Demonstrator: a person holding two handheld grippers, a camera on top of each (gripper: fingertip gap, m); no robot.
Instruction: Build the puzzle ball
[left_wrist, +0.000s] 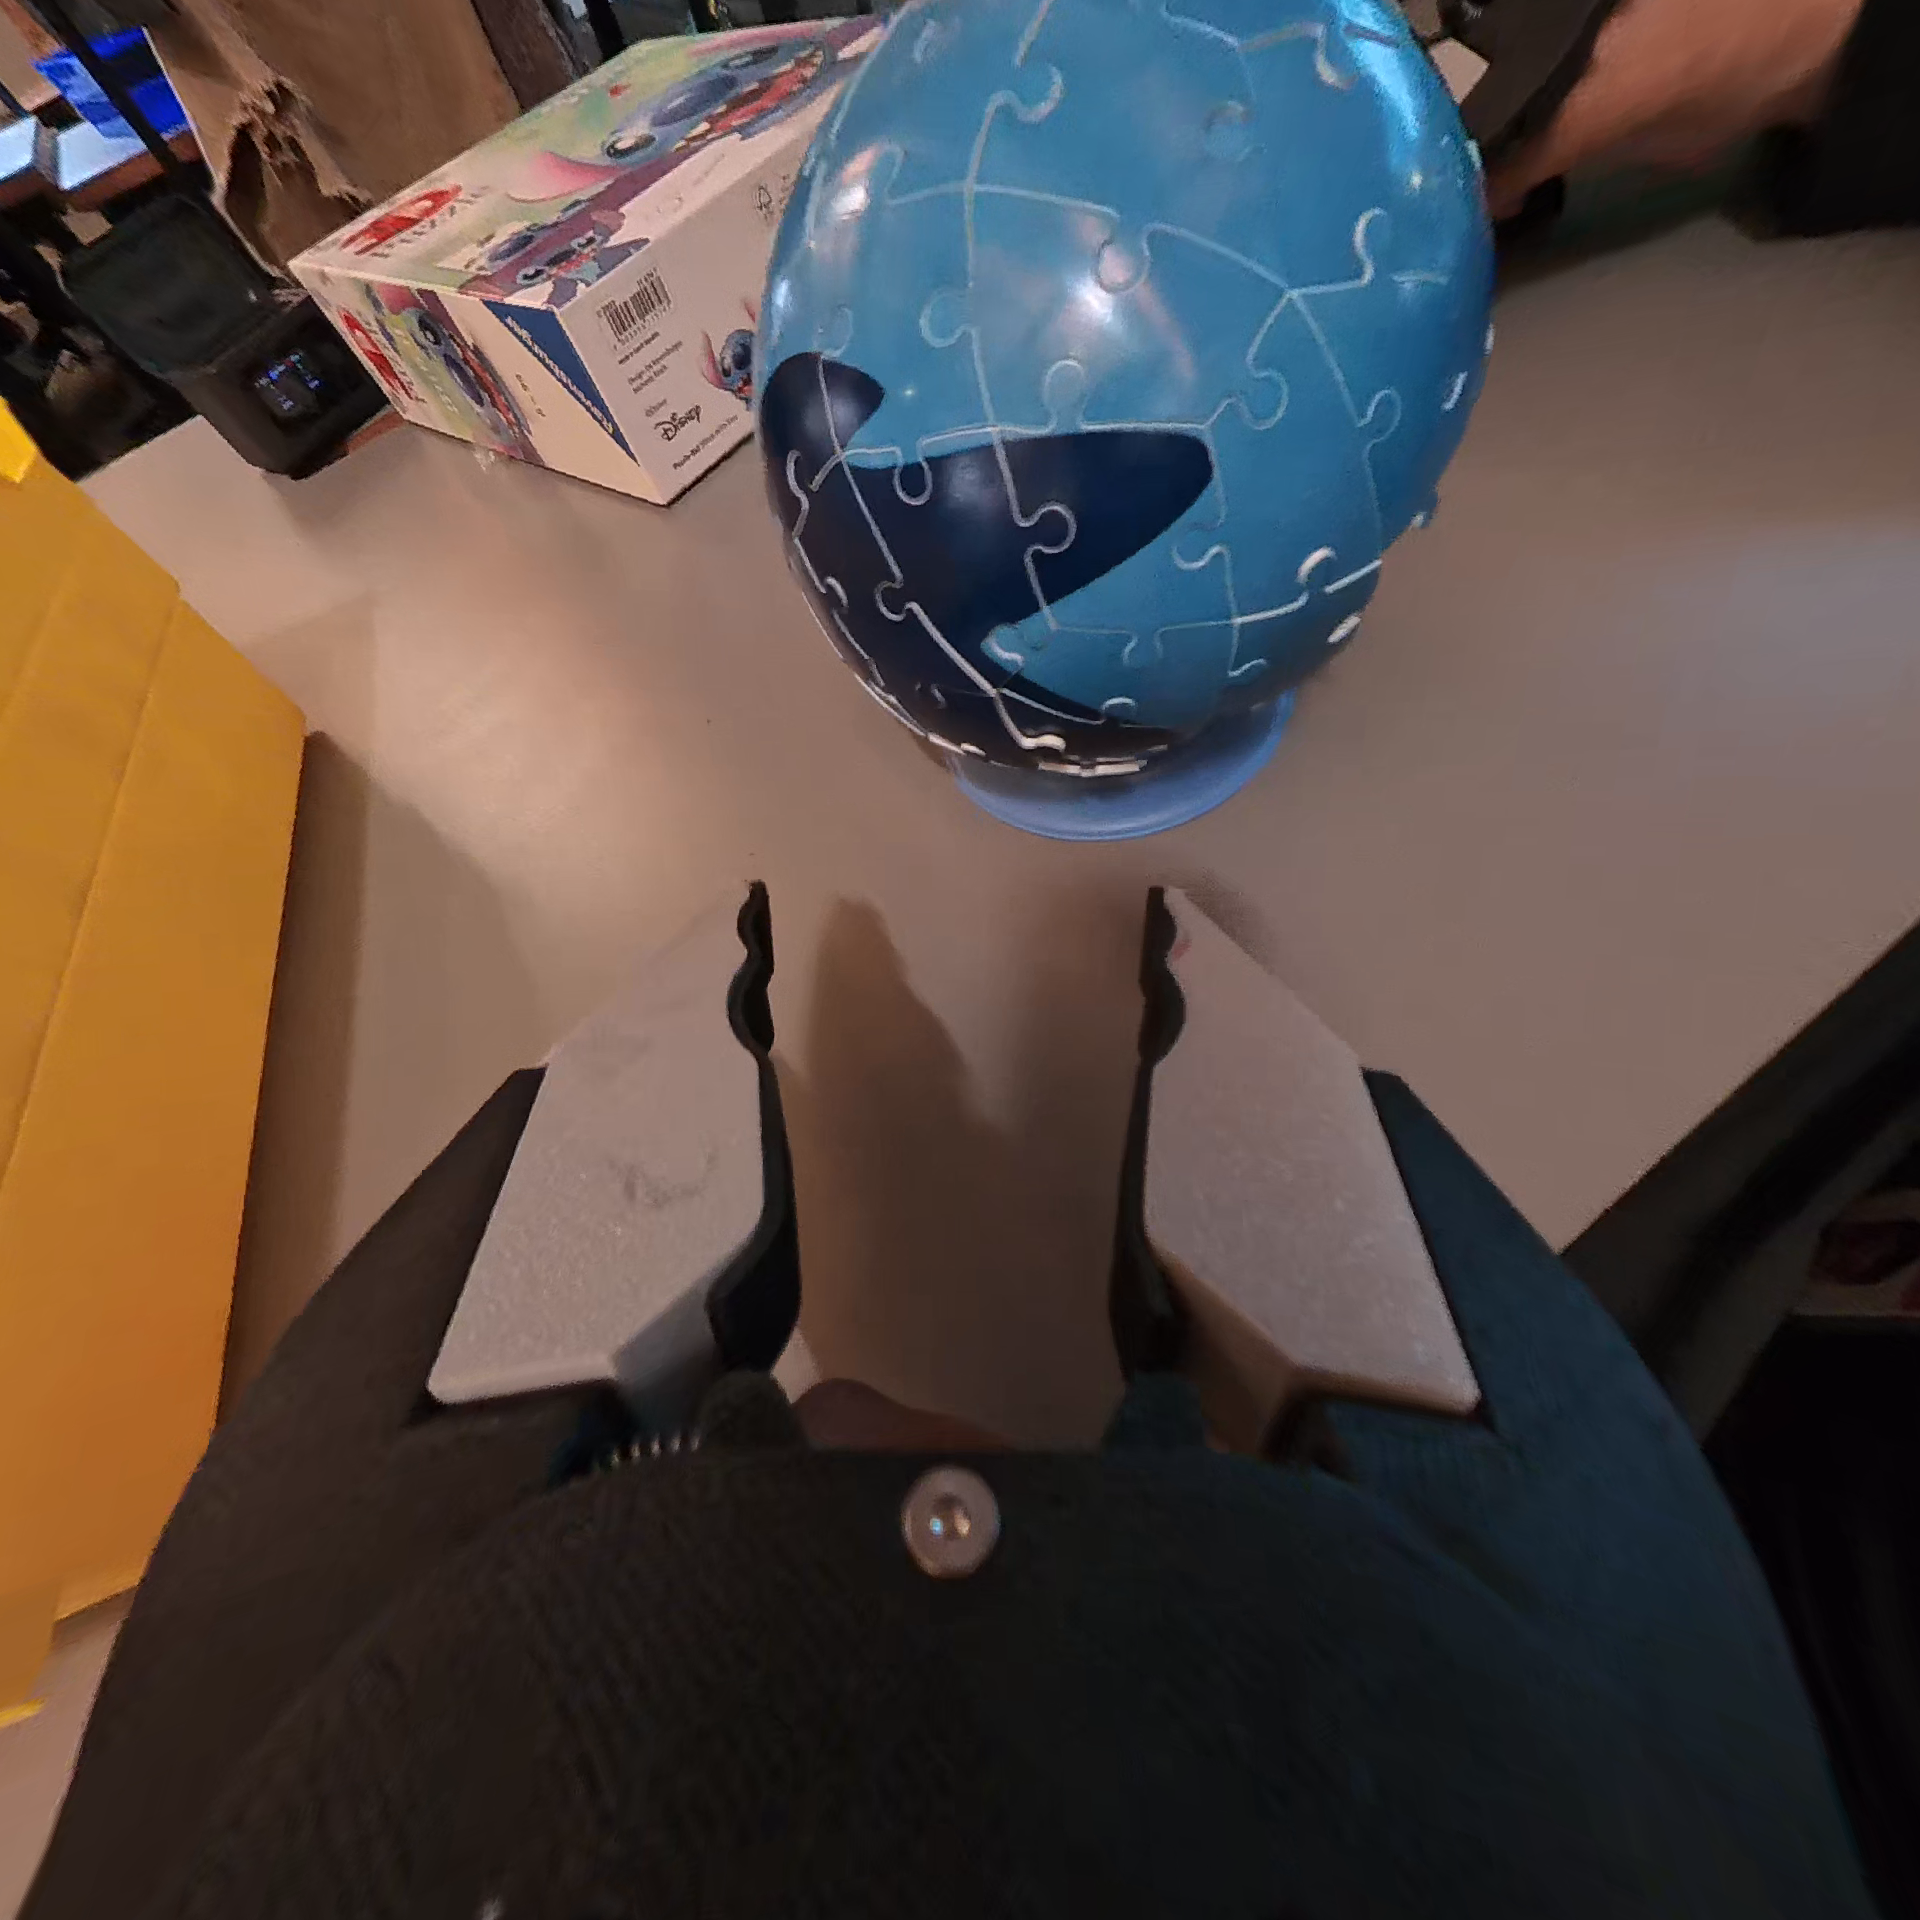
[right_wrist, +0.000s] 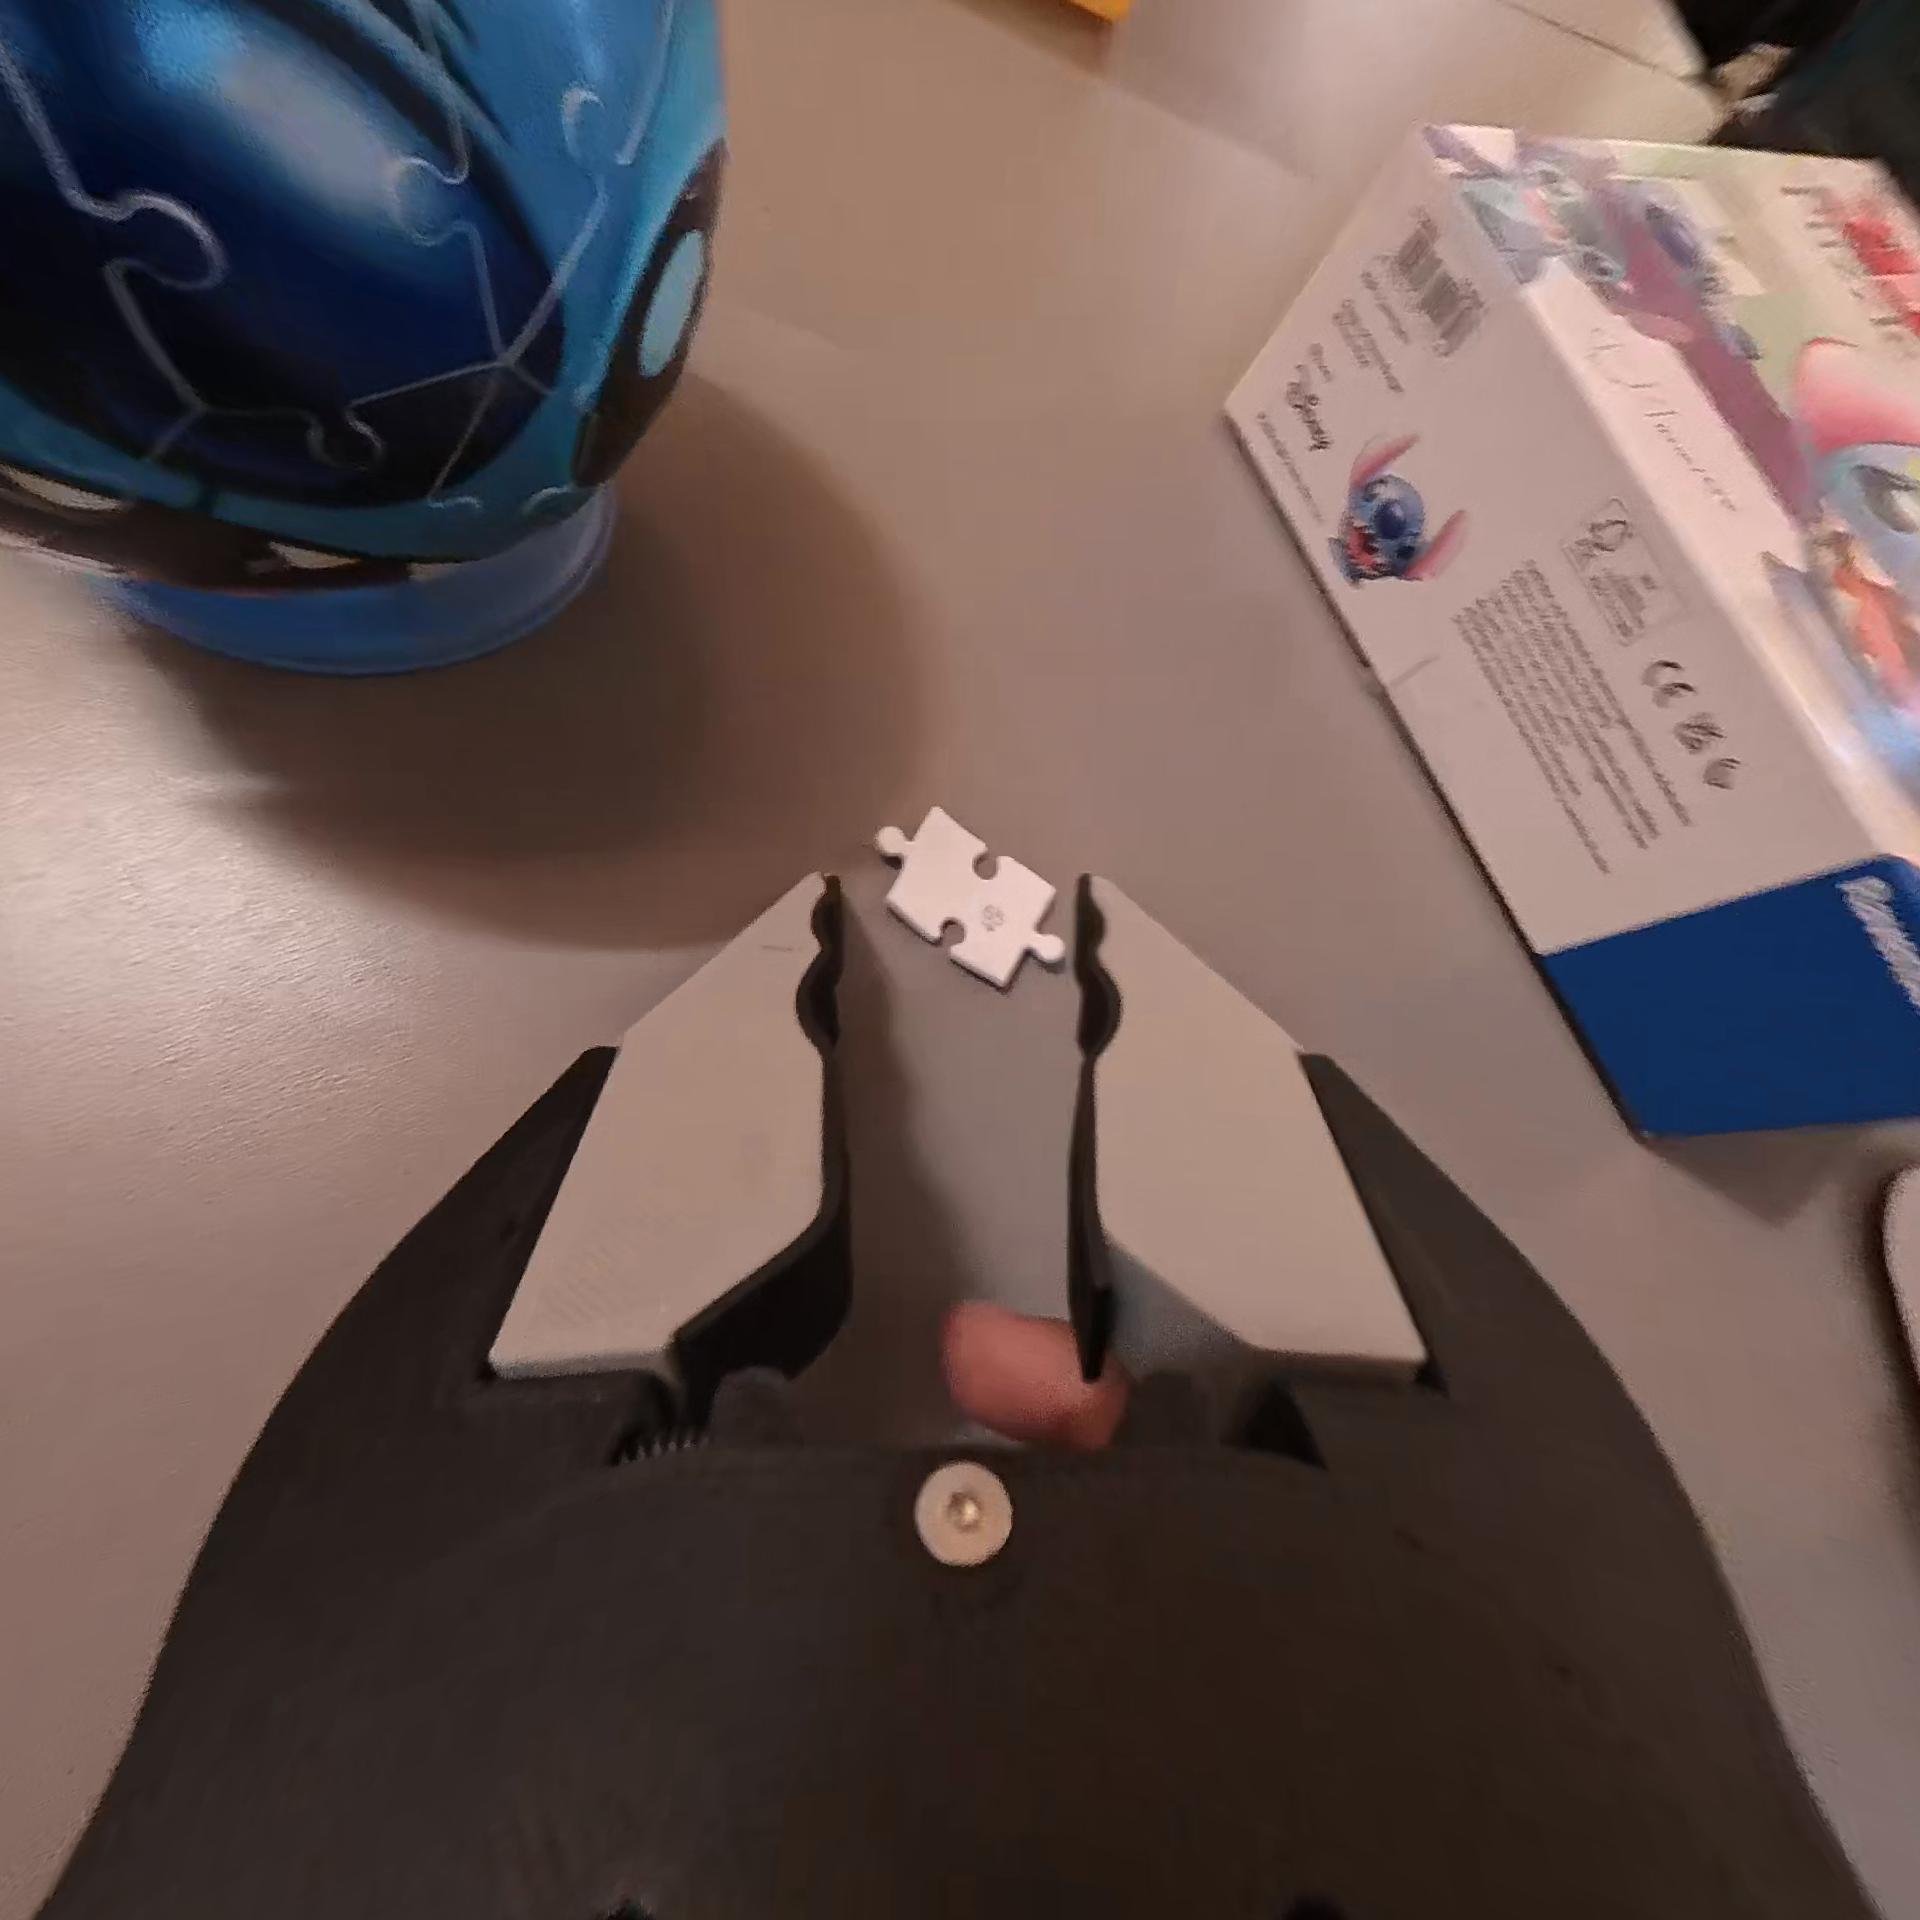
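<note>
Reaching for the loose puzzle piece (right_wrist: 971, 906)
Right gripper (right_wrist: 956, 883) gapes empty; piece lies between its fingertips, long axis slanting across the gap.

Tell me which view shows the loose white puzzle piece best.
The right wrist view: the white puzzle piece lies flat on the table, just ahead of the open right tongs. The left wrist view shows none of it.
</note>
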